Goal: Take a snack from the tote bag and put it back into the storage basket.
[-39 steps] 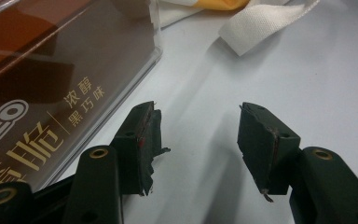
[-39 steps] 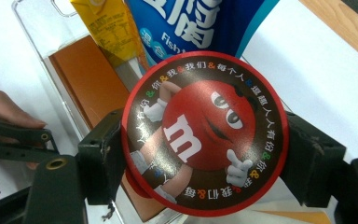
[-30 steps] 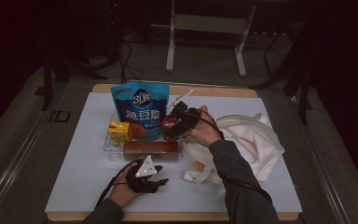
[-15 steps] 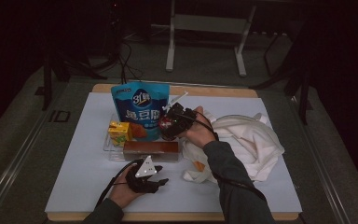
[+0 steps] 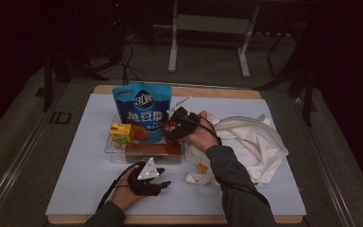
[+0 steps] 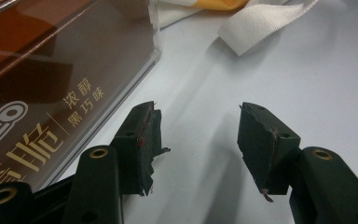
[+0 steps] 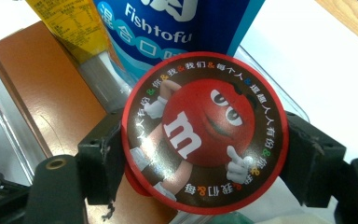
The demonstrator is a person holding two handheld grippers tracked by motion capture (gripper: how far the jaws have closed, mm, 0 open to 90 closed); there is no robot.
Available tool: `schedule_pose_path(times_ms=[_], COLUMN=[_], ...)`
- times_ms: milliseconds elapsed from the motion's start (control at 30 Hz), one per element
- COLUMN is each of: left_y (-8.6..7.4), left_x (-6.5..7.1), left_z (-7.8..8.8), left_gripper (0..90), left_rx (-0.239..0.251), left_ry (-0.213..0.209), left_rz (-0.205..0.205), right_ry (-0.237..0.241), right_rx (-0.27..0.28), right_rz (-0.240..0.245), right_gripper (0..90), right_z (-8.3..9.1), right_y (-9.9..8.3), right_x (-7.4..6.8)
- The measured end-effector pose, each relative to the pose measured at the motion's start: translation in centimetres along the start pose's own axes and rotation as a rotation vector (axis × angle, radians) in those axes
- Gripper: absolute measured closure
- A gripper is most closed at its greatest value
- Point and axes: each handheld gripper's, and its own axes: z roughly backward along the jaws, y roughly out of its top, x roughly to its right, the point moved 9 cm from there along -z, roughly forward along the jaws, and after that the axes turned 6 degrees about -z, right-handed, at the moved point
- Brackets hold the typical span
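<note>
Packing of snacks into the clear tray (image 5: 109,147) looks well under way, judging by what already sits there. A blue snack pouch (image 5: 142,111) stands upright at the tray's back, a small yellow carton (image 5: 121,133) stands just in front of it on the left, and a long brown chocolate box (image 5: 152,150) lies along the front edge.

The right claw (image 5: 174,126) is clamped on a round candy tub (image 7: 205,133) with a red rim and a cartoon lid; both jaws press against its sides in the right gripper view. In the high view the tub hangs just above the right end of the tray, beside the pouch and over the far end of the brown box. It is not yet set down, as far as I can tell, so this item seems to be the one in hand.

The left claw (image 6: 196,135) rests low over the white bench (image 5: 75,189), near the front of the brown box, with its jaws about half apart and nothing between them.

To the right lies a crumpled white cloth bag (image 5: 250,142) with a small orange thing (image 5: 201,167) at its edge, touching the fabric. What remains, in my judgement, is lowering the tub into the free spot, letting go, and perhaps fetching whatever the bag holds; its inside is hidden.
</note>
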Motion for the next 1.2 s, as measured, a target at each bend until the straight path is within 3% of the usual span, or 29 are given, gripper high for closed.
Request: schedule_pose_path(times_ms=[900, 1033, 1067, 1100, 1200], left_y=[0.0, 0.0, 0.0, 0.0, 0.0], left_x=[0.0, 0.0, 0.0, 0.0, 0.0], left_z=[0.0, 0.0, 0.0, 0.0, 0.0], left_gripper=[46.6, 46.6, 46.6, 46.6, 46.7], left_rx=[0.000, 0.000, 0.000, 0.000, -0.001], left_ry=[0.000, 0.001, 0.001, 0.000, 0.001], left_rz=[-0.002, -0.003, -0.004, -0.003, -0.003], right_ry=[0.008, -0.005, 0.021, 0.016, 0.007], right_rx=[-0.059, -0.031, -0.017, -0.005, -0.001], right_rz=[0.017, 0.004, -0.019, -0.024, -0.019], right_gripper=[25.0, 21.2, 23.2, 23.3, 23.3], right_z=[-1.4, -1.1, -0.9, -0.6, -0.1], right_y=[-1.4, -1.2, -1.0, -0.8, -0.9], right_x=[0.1, 0.3, 0.3, 0.4, 0.8])
